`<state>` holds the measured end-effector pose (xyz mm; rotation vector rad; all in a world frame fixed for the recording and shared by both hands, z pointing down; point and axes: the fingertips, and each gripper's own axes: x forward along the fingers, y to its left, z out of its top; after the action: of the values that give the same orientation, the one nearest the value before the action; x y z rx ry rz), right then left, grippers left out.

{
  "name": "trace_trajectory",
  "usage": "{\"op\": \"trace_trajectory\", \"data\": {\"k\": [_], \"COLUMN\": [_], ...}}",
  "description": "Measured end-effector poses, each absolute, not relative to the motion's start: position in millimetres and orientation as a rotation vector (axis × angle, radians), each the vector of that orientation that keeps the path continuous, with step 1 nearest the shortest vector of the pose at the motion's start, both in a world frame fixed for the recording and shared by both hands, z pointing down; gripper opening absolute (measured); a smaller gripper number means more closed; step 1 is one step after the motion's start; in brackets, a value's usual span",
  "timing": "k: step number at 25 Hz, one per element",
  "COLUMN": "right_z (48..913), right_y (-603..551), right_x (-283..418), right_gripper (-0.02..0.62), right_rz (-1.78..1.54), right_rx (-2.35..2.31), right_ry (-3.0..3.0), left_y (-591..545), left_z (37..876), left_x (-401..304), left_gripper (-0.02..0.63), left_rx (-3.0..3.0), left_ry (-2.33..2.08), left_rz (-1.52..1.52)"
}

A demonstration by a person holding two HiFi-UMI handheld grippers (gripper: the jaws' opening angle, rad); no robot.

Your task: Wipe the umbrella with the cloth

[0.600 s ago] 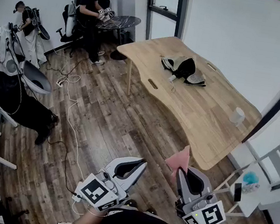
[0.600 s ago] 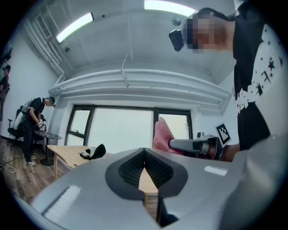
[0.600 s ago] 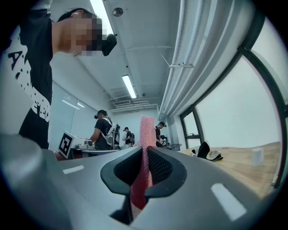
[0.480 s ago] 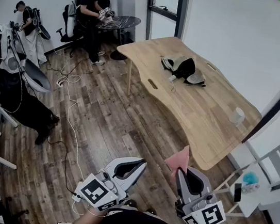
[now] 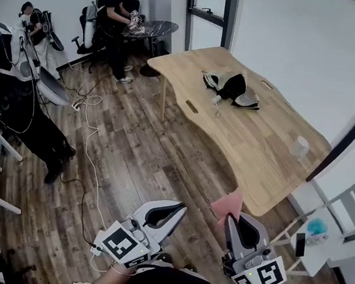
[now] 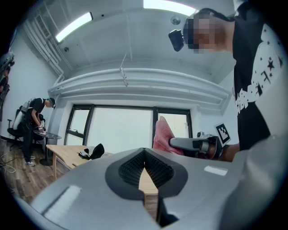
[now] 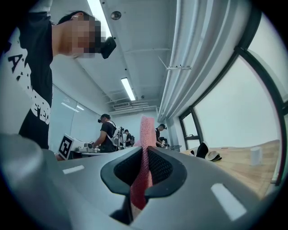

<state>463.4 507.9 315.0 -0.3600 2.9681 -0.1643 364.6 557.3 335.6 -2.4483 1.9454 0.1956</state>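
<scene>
**Cloth clamped in right claw; umbrella well off on the table**

Head view. A pale wooden table (image 5: 255, 150) with a smooth top and rounded corners is seen over a dark plank floor (image 5: 129, 157). The umbrella (image 5: 232, 88), a folded, crumpled heap of dark and pale fabric, lies on the far part of the table, clear of its edges. A small white cylinder (image 5: 301, 146) stands near the right edge. Both claws are held low, off the table's near corner and well apart from the umbrella. A pink cloth (image 5: 227, 205) sticks up from the right claw (image 5: 232, 218). The left claw (image 5: 181, 206) is held beside it, not touching. Open floor is noted left of the table, crossed by loose cables (image 5: 89, 158). Other people are seen further left.

Left gripper view. The ribbed dark pads are seen pressed together at the tips, with nothing between them. The cloth and the right claw show to the right. The umbrella shows small on the table at left.

Right gripper view. The claw is clamped on the cloth. A waffle-textured pink strip is pinched between the ribbed pads and rises above the tips. The umbrella and the white cylinder are seen on the table at right, well off.
</scene>
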Motion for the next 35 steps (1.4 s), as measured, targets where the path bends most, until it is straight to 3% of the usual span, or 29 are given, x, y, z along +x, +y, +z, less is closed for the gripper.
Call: {"op": "trace_trajectory", "data": {"k": [17, 27, 35], "right_z": [332.5, 334.2, 321.5], "right_y": [467.9, 439.4, 403.9], "right_x": [504.7, 451.8, 361.4], "right_gripper": [0.041, 0.041, 0.041], "right_rz": [-0.247, -0.214, -0.184], "right_rx": [-0.403, -0.404, -0.458], "right_ry": [2.947, 2.964, 2.950], "left_y": [534.8, 501.9, 454.0], "left_z": [354.4, 359.8, 351.9], "left_x": [392.2, 332.7, 242.2], "left_gripper": [-0.003, -0.003, -0.003], "left_rx": [-2.459, -2.441, -2.479], "left_ry": [2.008, 2.017, 1.923], "left_rz": [0.166, 0.220, 0.234]}}
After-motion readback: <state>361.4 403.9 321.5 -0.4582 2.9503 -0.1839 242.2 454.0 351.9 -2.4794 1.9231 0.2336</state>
